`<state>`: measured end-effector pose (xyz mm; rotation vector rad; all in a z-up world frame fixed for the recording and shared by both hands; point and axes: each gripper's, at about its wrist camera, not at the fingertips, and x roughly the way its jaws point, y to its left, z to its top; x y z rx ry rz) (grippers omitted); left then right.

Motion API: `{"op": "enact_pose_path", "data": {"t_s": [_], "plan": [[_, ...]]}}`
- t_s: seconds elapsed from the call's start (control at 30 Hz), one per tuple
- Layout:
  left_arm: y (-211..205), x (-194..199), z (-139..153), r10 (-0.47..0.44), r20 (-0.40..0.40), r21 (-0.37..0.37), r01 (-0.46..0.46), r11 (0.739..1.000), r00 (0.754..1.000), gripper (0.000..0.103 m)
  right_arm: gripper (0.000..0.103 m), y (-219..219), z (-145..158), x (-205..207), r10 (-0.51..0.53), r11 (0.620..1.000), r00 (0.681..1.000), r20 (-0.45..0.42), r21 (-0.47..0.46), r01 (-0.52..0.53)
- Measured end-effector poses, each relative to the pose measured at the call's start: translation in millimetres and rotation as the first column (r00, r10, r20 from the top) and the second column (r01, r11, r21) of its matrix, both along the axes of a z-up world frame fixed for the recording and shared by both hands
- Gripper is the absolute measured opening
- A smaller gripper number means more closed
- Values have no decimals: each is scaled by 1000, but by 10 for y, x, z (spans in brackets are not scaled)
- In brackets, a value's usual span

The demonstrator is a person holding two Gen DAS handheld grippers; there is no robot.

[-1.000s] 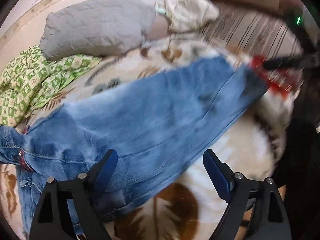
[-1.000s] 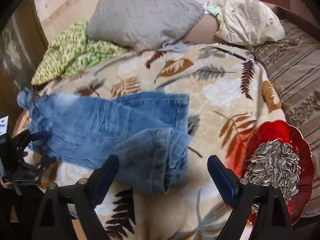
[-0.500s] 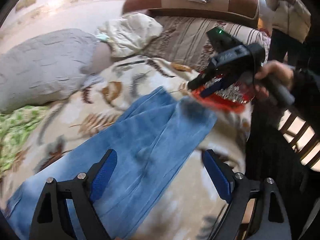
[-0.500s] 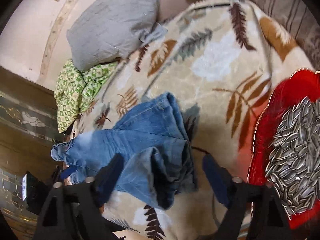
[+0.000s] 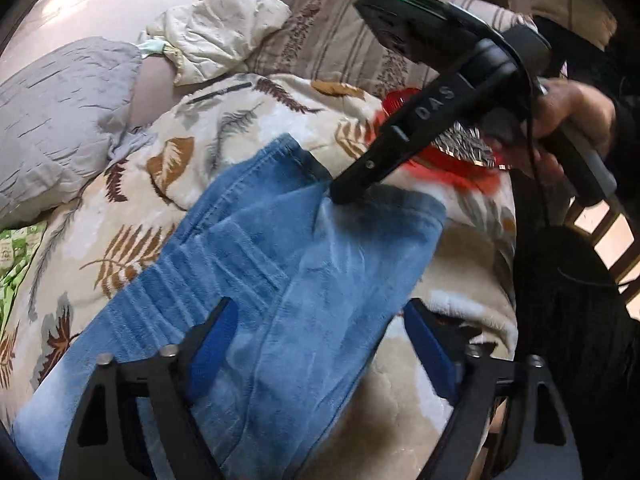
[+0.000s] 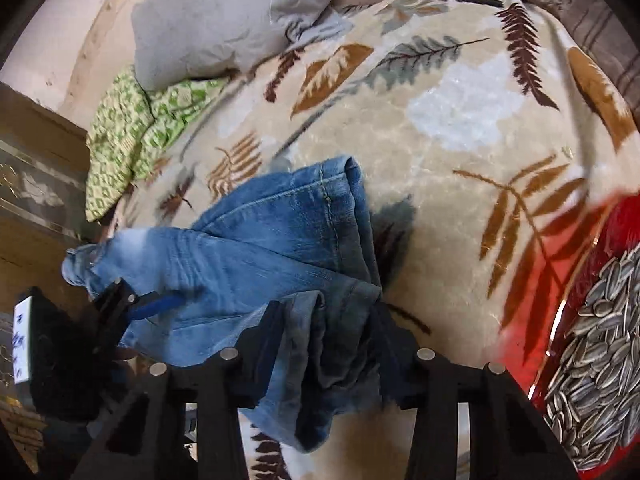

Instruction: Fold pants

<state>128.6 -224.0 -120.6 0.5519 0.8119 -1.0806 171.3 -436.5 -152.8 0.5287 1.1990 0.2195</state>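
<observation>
Blue jeans (image 5: 280, 280) lie on a leaf-patterned blanket (image 5: 208, 136). My left gripper (image 5: 320, 344) is open, its blue pads either side of the trouser leg, low over the cloth. My right gripper (image 6: 324, 332) has closed on the jeans' hem (image 6: 332, 340), the cloth bunched between its fingers. In the left wrist view the right gripper (image 5: 344, 192) presses its tip onto the hem end. In the right wrist view the left gripper (image 6: 132, 304) sits over the jeans' far end (image 6: 80, 264).
A red dish of sunflower seeds (image 6: 600, 340) sits at the blanket's right edge, close to my right gripper. A grey pillow (image 6: 240, 12), a green patterned cloth (image 6: 120, 136) and a cream pillow (image 5: 216, 28) lie at the back. A striped sofa back (image 5: 340, 40) stands behind.
My right gripper moved down onto the hem and closed from wide open to gripping the cloth. My left gripper swung right along the leg toward the hem, staying open.
</observation>
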Motion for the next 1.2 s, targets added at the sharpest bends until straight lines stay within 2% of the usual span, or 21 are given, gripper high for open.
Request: {"op": "enact_pose_path", "data": {"t_s": [0.03,0.07,0.1,0.13,0.17,0.23,0.3,0.4,0.5,0.6,0.67,0.77,0.93,1.0,1.2], "plan": [[-14,0,-18,-5,3,14,5,1000,1000,68,36,11,-6,10,9,1000,1000,-2,-12,-9],[-23,-14,-41,-9,7,32,9,999,1000,52,34,29,-3,14,18,1000,1000,1,-22,-18],[-23,-22,-51,-11,11,41,11,999,1000,32,23,48,15,7,26,999,1000,9,-34,-25],[-13,-26,-53,-10,9,41,10,999,1000,23,8,63,43,-5,31,998,999,18,-54,-30],[8,-25,-38,-8,-4,27,8,1000,1000,16,8,79,77,-17,35,997,999,27,-64,-33],[36,-37,0,-11,-10,4,11,1000,1000,10,7,91,157,-41,49,996,998,47,-75,-45],[56,-69,48,-9,5,-8,9,1000,1000,10,6,58,225,-76,60,995,996,60,-82,-55],[103,-141,203,18,70,-56,-14,998,997,9,6,48,366,-74,67,994,993,96,-94,-58],[117,-166,356,58,142,-97,-45,994,988,9,1,38,650,-48,62,992,980,188,-116,-41],[144,-177,497,117,203,-159,-85,984,972,9,1,42,1055,-43,71,988,940,333,-152,-21],[145,-183,492,138,222,-174,-100,980,965,9,1,49,1169,-50,71,987,931,358,-159,-14],[64,-200,274,95,218,-97,-75,992,971,9,1,45,1077,-26,65,984,952,300,-178,-11],[-68,-307,-188,22,203,34,-29,999,979,9,1,-109,702,-106,29,987,983,182,-163,1],[-64,-346,-272,20,196,42,-28,999,980,8,1,-163,593,-105,20,989,989,143,-145,1],[17,-392,-269,47,184,15,-51,999,982,8,2,-223,278,-55,-15,998,1000,26,-57,16]]}}
